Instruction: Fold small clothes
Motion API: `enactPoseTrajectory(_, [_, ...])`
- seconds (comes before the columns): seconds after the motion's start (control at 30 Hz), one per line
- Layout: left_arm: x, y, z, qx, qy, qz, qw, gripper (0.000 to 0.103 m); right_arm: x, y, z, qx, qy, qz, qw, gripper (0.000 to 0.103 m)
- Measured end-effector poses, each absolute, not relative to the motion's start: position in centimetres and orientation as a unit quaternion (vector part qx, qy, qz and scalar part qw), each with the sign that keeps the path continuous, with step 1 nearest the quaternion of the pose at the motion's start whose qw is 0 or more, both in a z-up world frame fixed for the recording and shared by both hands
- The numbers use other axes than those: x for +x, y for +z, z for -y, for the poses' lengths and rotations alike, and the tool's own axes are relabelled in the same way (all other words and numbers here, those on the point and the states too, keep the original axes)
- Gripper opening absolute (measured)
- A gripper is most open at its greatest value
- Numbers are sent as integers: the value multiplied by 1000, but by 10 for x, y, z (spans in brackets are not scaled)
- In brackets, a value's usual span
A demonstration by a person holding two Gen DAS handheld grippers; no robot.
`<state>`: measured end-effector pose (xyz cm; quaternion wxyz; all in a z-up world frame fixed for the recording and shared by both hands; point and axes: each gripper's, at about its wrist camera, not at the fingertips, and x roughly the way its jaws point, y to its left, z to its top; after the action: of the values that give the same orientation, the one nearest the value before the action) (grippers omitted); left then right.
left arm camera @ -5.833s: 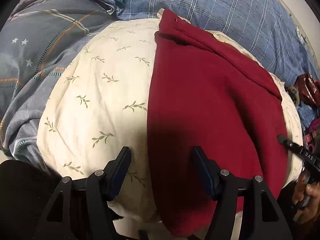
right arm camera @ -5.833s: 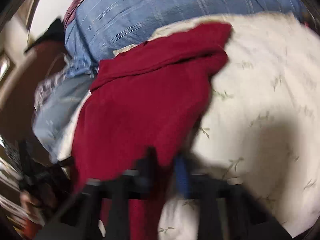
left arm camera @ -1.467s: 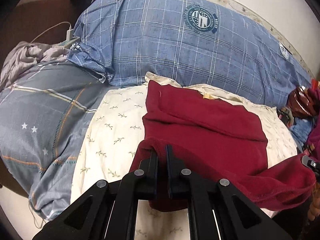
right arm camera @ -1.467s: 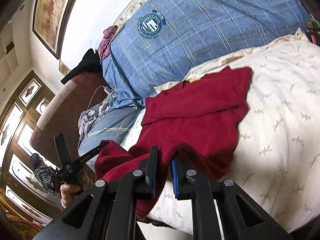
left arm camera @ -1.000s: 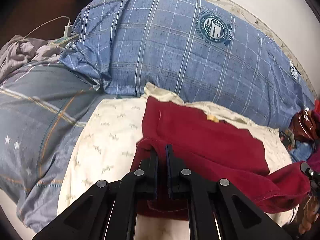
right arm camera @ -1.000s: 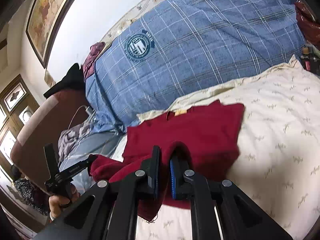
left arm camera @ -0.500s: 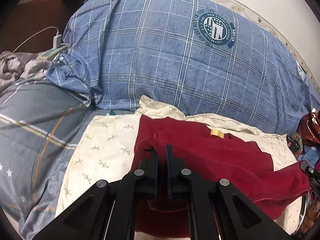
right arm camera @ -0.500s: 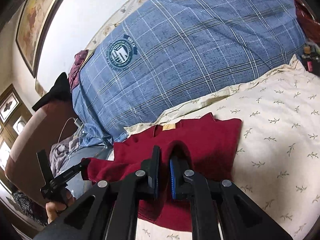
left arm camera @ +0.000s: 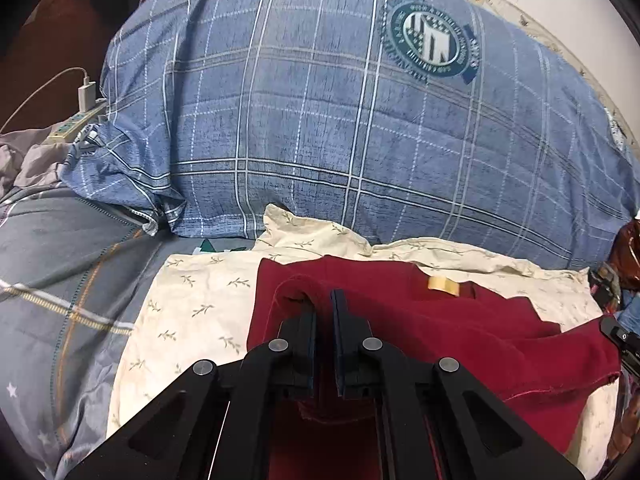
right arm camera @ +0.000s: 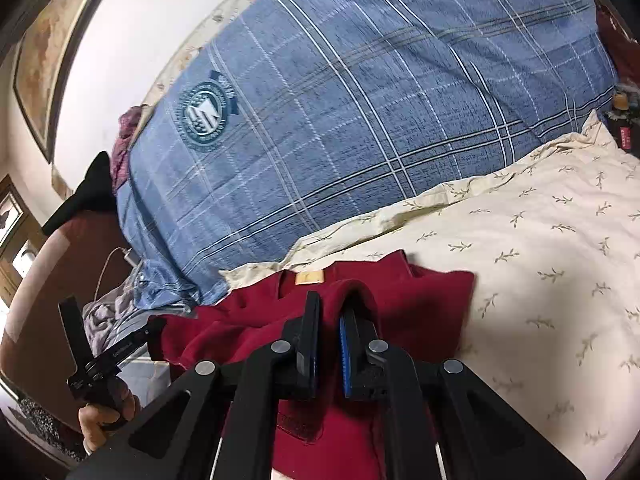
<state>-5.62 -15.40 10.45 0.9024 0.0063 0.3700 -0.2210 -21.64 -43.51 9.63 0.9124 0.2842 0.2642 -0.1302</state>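
Both tongs are clamped on the red garment: left tongs (left arm camera: 323, 300) and right tongs (right arm camera: 330, 302) each pinch a fold, low in frame, over the cream pillow (right arm camera: 540, 264) below the blue plaid pillow (left arm camera: 320, 120).

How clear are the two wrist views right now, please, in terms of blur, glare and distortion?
Left wrist view: sharp, evenly lit; fisheye bulges the blue pillow and darkens the corners. Right wrist view: also sharp, but the wall at upper left is washed out, and a soft shadow falls on the cream sheet beside the red garment.
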Motion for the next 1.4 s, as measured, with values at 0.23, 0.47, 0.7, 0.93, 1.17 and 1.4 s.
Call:
enactPoseTrajectory(0.23, [-13, 82, 182, 15, -210, -395, 894, 5, -191, 75, 458, 302, -141, -278, 901, 7])
enactPoseTrajectory(0.47, [-1, 69, 195, 30, -205, -393, 896, 5, -187, 71, 461, 295, -138, -281, 903, 7])
enactPoseTrajectory(0.7, [-1, 65, 193, 30, -203, -396, 895, 5, -185, 69, 463, 296, -142, -281, 902, 7])
enactPoseTrajectory(0.93, [12, 57, 197, 30, -199, -409, 890, 5, -177, 61, 473, 299, -156, -289, 896, 7])
enactPoseTrajectory(1.17, [45, 33, 204, 5, -195, -438, 877, 8, -158, 36, 495, 333, -167, -315, 873, 9])
enactPoseTrajectory(1.4, [46, 44, 185, -29, -231, -447, 863, 50, -212, 70, 491, 310, -159, -278, 895, 39])
